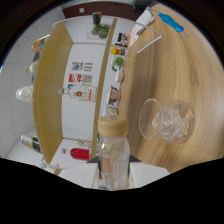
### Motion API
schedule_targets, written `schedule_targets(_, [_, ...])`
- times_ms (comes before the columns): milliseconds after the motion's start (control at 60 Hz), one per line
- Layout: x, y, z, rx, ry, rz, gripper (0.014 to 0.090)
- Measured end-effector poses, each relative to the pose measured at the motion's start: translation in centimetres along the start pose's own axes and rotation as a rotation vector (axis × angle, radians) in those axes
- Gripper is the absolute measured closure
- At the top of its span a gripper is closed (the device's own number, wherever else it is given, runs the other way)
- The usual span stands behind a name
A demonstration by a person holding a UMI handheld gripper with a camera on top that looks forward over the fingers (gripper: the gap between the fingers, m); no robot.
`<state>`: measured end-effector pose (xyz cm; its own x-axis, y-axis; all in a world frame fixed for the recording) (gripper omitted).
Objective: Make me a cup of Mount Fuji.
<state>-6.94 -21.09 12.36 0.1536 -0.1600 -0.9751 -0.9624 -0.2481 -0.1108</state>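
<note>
One clear bottle (pixel 113 152) with tan cap clamped between both fingers of tool (pixel 113 172), fingers largely hidden behind bottle and dark lower rim. Beyond and to one side, glass of ice (pixel 167 120) on wooden bench (pixel 185 70). Shelf (pixel 82 85) contents too small to identify.

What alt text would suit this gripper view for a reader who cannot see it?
The gripper holds a clear bottle with a tan cap between its fingers. Beyond it, a glass of ice sits on the wooden table, beside a shelf of bottles.
</note>
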Motion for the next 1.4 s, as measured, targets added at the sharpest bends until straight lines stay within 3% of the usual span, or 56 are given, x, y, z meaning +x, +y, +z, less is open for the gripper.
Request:
schedule_targets(317, [-1.8,-0.1,0.3,-0.023,-0.126,0.412,0.0648])
schedule_targets(683, [-2.4,0.1,0.0,-0.047,-0.121,0.385,0.0647])
schedule_targets(883, [-4.1,0.0,-0.5,-0.012,-0.055,-0.191,0.0644])
schedule_targets(1067, [-3.4,0.3,0.3,0.024,0.087,-0.885,0.0645])
schedule_targets(1400, [3.4,2.8,3.3,-0.064,0.231,-1.385,0.0646])
